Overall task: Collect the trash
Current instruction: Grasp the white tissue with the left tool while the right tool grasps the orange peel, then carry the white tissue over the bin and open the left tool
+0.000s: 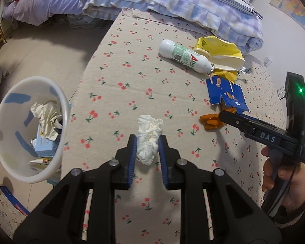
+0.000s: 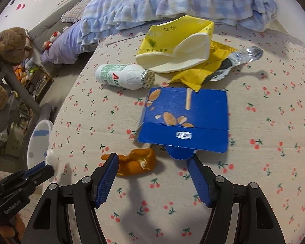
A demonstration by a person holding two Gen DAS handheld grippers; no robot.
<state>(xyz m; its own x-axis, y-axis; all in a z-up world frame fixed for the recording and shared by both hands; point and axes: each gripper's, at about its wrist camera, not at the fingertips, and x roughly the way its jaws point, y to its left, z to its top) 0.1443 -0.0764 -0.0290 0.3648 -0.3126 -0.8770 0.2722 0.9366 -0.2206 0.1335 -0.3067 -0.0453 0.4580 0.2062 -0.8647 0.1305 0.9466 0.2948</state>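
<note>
From the left: a white bin (image 1: 30,130), part-filled with crumpled paper, stands off the bed's edge. Our left gripper (image 1: 147,148) tilts steeply down over the cherry-print sheet (image 1: 120,65), fingers clamped on a crumpled white tissue (image 1: 149,140). Beyond lie a white bottle (image 1: 185,56), a yellow carton (image 1: 219,50) and a flattened blue box (image 1: 225,95). At far right a bare hand (image 1: 284,187) holds our right gripper (image 2: 152,174), pitched down, fingers apart, one pad touching an orange peel (image 2: 136,160). Only the right view shows the bottle's foil cap (image 2: 147,78) and a silver wrapper (image 2: 240,58); only the left shows the bin's contents.
</note>
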